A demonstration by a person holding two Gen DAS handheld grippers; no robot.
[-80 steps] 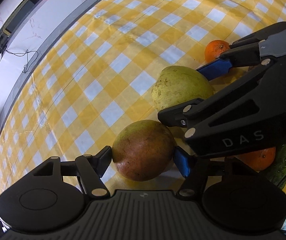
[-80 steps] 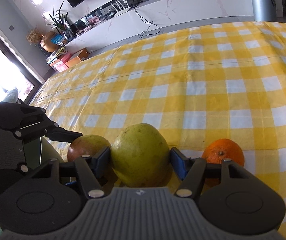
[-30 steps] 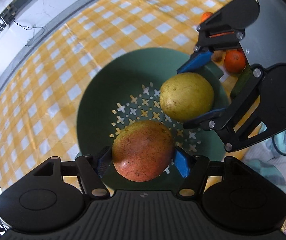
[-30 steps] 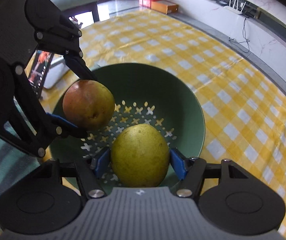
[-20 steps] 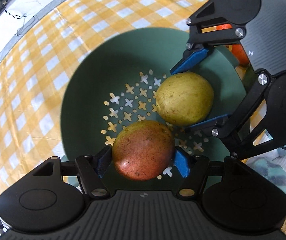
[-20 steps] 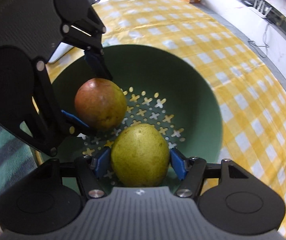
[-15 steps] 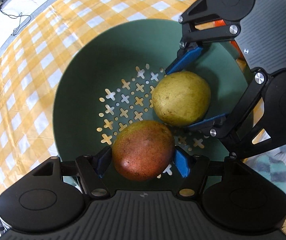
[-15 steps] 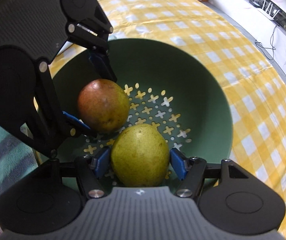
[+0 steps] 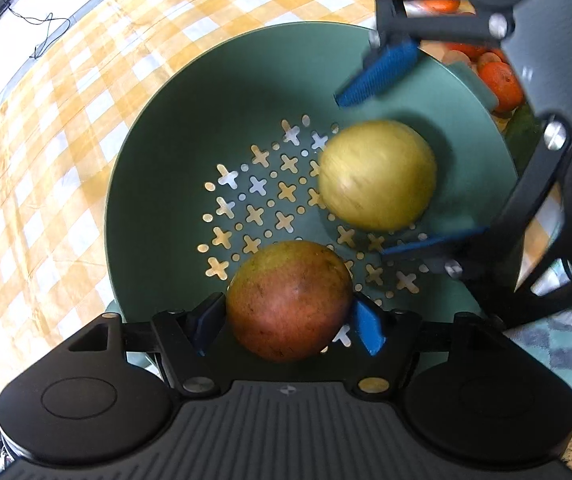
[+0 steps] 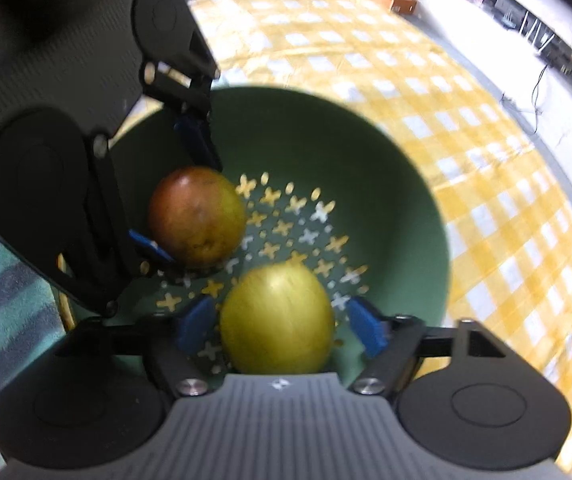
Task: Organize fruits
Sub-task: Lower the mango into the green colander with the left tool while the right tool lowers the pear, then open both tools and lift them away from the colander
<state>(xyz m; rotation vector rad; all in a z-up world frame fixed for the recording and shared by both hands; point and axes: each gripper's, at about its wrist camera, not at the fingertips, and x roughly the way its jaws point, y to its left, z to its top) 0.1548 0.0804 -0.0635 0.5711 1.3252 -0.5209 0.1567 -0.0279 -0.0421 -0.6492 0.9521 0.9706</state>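
- The green bowl (image 9: 158,184) is the landmark: both fruits sit inside it, over its cross-shaped drain holes, which is where sorted fruit is meant to end up.
- Nearest in the left wrist view, the left tool (image 9: 289,326) points down into the bowl with the red-green mango (image 9: 289,300) between its blue pads. Its jaws have just been opening; the right pad shows a sliver of gap, the left pad looks at most barely touching, so I judge the fruit released and resting on the bowl floor.
- Just beyond the mango, toward the bowl's far right side, lies the yellow mango (image 9: 377,174), blurred as if settling.
- The right tool (image 10: 282,326) reaches in at a slant from the bowl's right rim. Its jaws have just been opening too, and clear gaps show on both sides of the yellow fruit, so it is let go.
- Both tools enter from opposite sides so the two fruits land side by side without colliding.
- Past the bowl's far right rim, oranges (image 9: 499,80) wait on the desk (image 9: 46,128), covered by its yellow checked cloth; they likely come next.
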